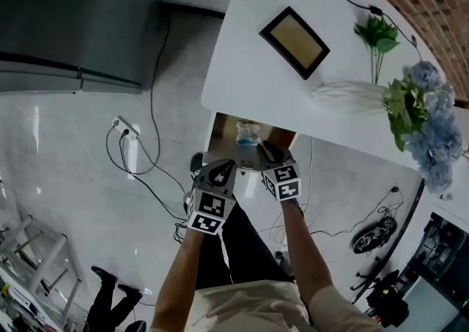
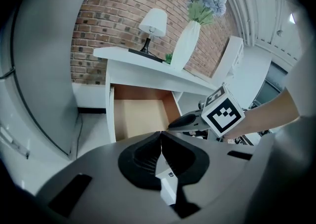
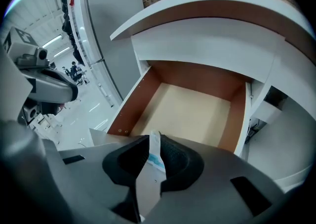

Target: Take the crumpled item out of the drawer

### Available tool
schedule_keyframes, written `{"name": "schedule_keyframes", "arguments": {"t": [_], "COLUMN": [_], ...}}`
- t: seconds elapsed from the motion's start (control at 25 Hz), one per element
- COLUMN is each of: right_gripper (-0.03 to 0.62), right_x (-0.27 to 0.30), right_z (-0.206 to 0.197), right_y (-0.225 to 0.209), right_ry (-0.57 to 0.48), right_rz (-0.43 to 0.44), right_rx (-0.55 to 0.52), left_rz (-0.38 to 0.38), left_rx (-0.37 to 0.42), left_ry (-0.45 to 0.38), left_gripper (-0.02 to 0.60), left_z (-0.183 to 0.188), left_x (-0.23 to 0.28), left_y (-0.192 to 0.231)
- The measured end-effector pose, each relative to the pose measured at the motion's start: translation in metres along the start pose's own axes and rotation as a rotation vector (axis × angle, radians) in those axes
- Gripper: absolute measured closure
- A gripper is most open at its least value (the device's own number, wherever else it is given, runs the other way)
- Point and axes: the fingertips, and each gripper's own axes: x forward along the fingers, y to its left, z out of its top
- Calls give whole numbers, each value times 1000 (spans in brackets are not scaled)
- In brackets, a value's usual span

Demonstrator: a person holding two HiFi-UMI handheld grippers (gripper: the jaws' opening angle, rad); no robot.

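L gripper [image 2: 161, 137] jaws together; R gripper [image 3: 153, 139] beside it, jaws on crumpled item [image 3: 156, 156].

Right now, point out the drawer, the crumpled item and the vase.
drawer [image 3: 192, 114]: right gripper view, bare floor panel.
crumpled item [image 3: 154, 141]: right gripper view, white upper edge.
vase [image 2: 186, 45]: left gripper view, white body.

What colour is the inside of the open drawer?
The drawer is pale tan inside, walls reddish-brown; right gripper view.
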Motion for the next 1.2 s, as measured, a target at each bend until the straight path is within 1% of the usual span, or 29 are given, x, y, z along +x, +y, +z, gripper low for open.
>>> {"name": "schedule_keyframes", "arguments": {"t": [0.08,0.2,0.28,0.44,0.6,0.88,1.0,1.2], "right_gripper": [492,467,454,414,388,326,321,326], "right_x": [8,20,30,48,60,80,90,100], "right_z": [-2,-5,-8,-12,-12,-23,-31,-40], "right_y": [-5,-17,-17,-16,-13,-21,-24,-13], "right_ry": [11,22,29,51,69,106,130,212], "right_rz": [5,20,46,87,108,104,115,157], "right_rx": [-38,-86,-100,-138,-159,-177,-188,-214], "left_rz": [-12,-23,-21,-3,1,15,27,42], "left_rx": [3,29,39,27,26,32,18,-7], "left_ry": [-2,-4,0,5,5,1,3,-1], "left_gripper": [565,565,565,565,565,565,565,565], "left_z": [1,7,9,13,15,15,11,11], "left_x": [8,26,35,45,47,39,38,36], "left_y": [-2,-3,1,12,14,15,20,28]}}
